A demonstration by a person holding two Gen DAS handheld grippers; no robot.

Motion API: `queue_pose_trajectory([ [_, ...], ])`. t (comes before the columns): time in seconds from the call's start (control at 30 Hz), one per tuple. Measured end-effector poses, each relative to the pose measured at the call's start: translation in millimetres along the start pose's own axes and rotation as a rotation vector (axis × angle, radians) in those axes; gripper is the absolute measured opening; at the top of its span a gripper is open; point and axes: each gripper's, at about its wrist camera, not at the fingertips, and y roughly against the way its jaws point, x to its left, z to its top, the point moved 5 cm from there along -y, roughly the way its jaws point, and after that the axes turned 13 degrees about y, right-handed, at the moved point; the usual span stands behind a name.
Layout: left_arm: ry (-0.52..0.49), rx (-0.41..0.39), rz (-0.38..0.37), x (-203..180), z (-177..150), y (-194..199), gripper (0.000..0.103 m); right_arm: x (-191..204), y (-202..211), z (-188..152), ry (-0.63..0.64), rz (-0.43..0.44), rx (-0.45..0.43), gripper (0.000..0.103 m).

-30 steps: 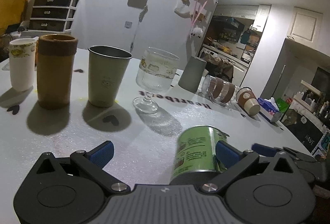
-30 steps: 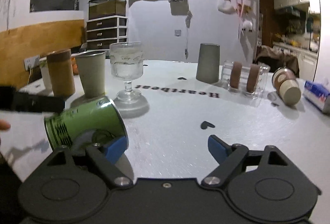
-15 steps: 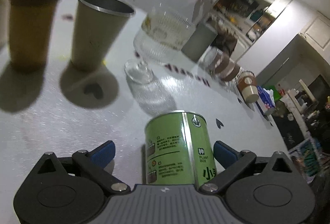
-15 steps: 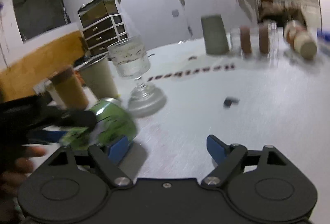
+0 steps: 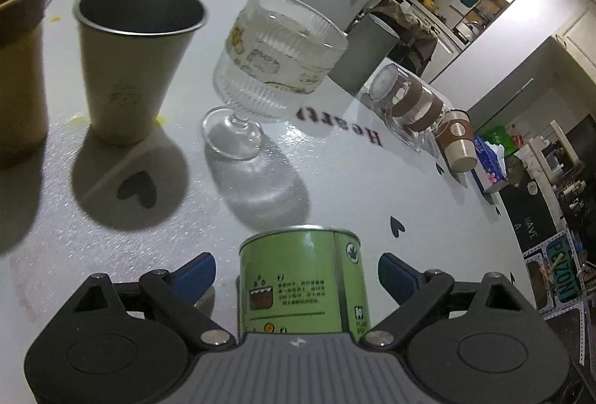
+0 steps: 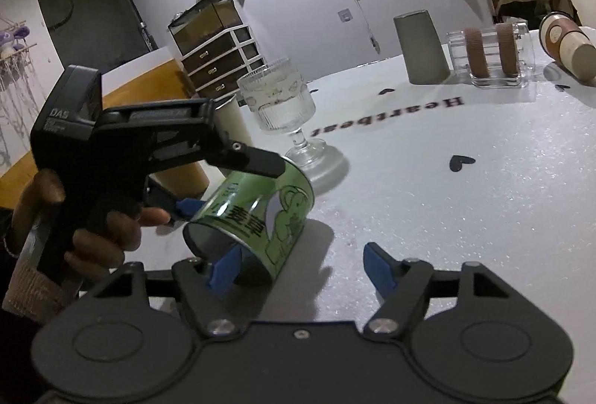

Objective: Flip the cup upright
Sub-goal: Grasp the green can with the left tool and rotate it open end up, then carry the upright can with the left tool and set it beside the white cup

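Note:
A green tin cup (image 5: 303,279) lies between the fingers of my left gripper (image 5: 296,270), with a gap on each side, so the jaws are open around it. In the right wrist view the cup (image 6: 257,214) is tilted, open mouth toward the camera, resting on the white table (image 6: 465,218). The left gripper (image 6: 223,177) reaches over it from the left. My right gripper (image 6: 301,264) is open and empty; its left fingertip (image 6: 223,264) is at the cup's near rim.
Upright behind the cup: a ribbed stemmed glass (image 5: 272,61), a metal tumbler (image 5: 134,61), a brown cup (image 5: 18,69). Farther right are an upside-down grey cup (image 5: 367,52), a glass lying on its side (image 5: 409,102), a paper cup on its side (image 5: 458,143) and a tissue box (image 5: 491,162).
My left gripper has swung over the green cup and now straddles it, looking down. The cup has tipped from lying flat to tilted. My right gripper has moved in close to its rim.

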Motion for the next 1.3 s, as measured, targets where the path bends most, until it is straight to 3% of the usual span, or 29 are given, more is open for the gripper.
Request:
queue_pose_trajectory([
  [0.23, -0.026, 0.038, 0.014, -10, 0, -16, 0.075, 3, -2, 0, -0.001, 0.011, 0.002, 0.07],
  [0.4, -0.021, 0.021, 0.003, -7, 1, -13, 0.075, 3, 0, 0, 0.002, 0.01, -0.002, 0.069],
  [0.7, -0.157, -0.178, 0.005, -2, -11, 53, 0.074, 13, 9, 0, 0.051, 0.031, -0.019, 0.069],
  [0.9, -0.215, -0.357, 0.133, 25, -8, 91, 0.074, 28, 17, 2, 0.118, 0.023, -0.048, 0.069],
  [1.3, -0.125, -0.615, 0.447, 116, 25, 159, 0.074, 34, 13, 2, 0.143, 0.018, -0.048, 0.069],
])
